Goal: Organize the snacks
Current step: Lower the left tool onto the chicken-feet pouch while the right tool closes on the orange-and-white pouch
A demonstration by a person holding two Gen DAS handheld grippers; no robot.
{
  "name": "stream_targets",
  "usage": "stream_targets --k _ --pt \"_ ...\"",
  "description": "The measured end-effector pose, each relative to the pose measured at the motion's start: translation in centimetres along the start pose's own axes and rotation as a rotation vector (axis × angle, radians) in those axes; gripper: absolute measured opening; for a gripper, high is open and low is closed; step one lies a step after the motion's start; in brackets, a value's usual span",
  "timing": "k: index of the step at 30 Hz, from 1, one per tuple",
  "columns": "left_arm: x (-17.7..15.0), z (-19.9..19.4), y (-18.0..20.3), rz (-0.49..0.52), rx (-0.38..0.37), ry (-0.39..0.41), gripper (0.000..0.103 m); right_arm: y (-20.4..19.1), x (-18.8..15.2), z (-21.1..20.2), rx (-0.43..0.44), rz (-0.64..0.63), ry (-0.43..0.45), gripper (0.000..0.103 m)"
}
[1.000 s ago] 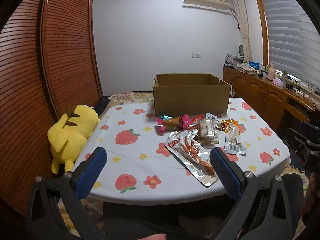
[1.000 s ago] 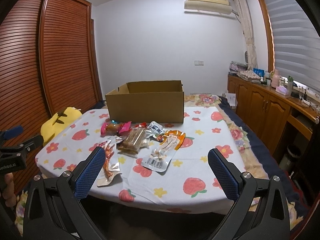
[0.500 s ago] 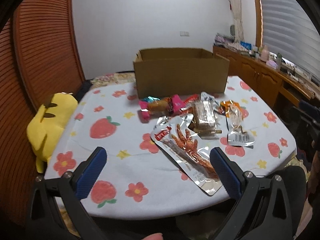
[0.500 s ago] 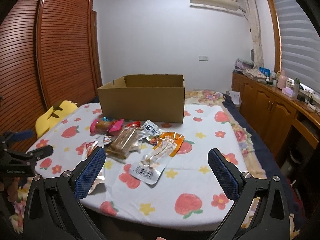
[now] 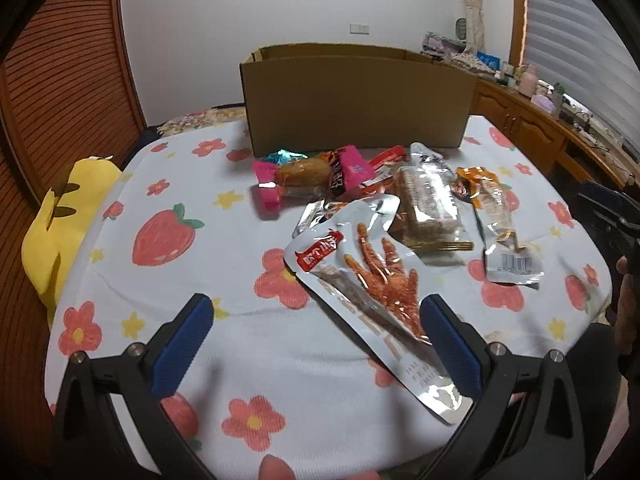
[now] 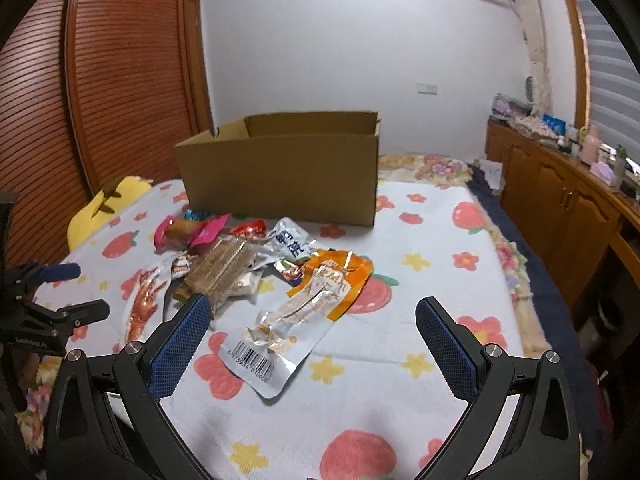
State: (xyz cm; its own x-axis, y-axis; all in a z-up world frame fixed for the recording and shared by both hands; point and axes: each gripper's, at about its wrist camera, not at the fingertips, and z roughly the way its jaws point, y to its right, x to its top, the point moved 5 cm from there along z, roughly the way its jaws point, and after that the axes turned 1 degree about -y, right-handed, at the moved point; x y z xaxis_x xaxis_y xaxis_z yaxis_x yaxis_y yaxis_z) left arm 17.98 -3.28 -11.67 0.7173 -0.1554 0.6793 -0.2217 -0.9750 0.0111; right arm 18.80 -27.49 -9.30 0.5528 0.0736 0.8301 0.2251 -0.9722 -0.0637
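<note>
Several snack packets lie in a loose pile in front of an open cardboard box (image 5: 354, 100) (image 6: 280, 178). Nearest my left gripper (image 5: 316, 328) is a silver chicken-feet packet (image 5: 372, 284); its near end lies by the right finger. That gripper is open and holds nothing. Behind it lie a pink-wrapped cake (image 5: 308, 174) and a clear cracker pack (image 5: 430, 206). My right gripper (image 6: 312, 332) is open and hovers over an orange-and-clear packet with a barcode (image 6: 304, 312). The left gripper also shows at the left edge of the right wrist view.
The snacks rest on a table with a strawberry-and-flower cloth (image 5: 168, 236) (image 6: 424, 304). A yellow plush toy (image 5: 60, 216) sits off the table's left edge. Wooden slatted doors (image 6: 120, 80) stand at the left, wooden cabinets (image 6: 560, 200) at the right.
Both grippers have moved forward and down toward the snack pile. The packets now lie close under the fingers. Nothing has been picked up.
</note>
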Motion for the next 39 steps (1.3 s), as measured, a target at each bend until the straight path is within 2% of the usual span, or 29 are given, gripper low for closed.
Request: stream_targets --k 4,7,11,14,20,33,39 --pt "0.3 1.2 0.0 -0.033 -0.044 -0.044 0.103 -0.3 -0.2 2.2 0.044 -0.021 -0.064 0.102" --pt "0.6 1.6 0.5 -0.031 -0.065 -0.042 0.103 -0.5 -0.8 3.7 0.063 -0.034 -0.110 0.098" --pt "1.1 2.6 0.8 -0.045 -0.103 -0.074 0.100 -0.5 -1.4 5.9 0.098 -0.012 -0.186 0.086" --pt "1.3 3.2 1.0 -0.043 -0.108 -0.093 0.098 -0.5 -1.4 7.3 0.127 0.014 -0.230 0.083" --pt "1.7 4.7 1.4 -0.070 -0.117 -0.133 0.098 0.1 -1.1 9.3 0.131 0.054 -0.282 0.079" --pt "1.5 6.6 2.8 -0.061 -0.087 -0.168 0.098 0.0 -1.2 10.5 0.066 0.004 -0.284 0.080" --pt "1.3 6.4 3.1 -0.033 -0.086 -0.159 0.093 -0.3 -1.3 10.7 0.044 -0.018 -0.283 0.080"
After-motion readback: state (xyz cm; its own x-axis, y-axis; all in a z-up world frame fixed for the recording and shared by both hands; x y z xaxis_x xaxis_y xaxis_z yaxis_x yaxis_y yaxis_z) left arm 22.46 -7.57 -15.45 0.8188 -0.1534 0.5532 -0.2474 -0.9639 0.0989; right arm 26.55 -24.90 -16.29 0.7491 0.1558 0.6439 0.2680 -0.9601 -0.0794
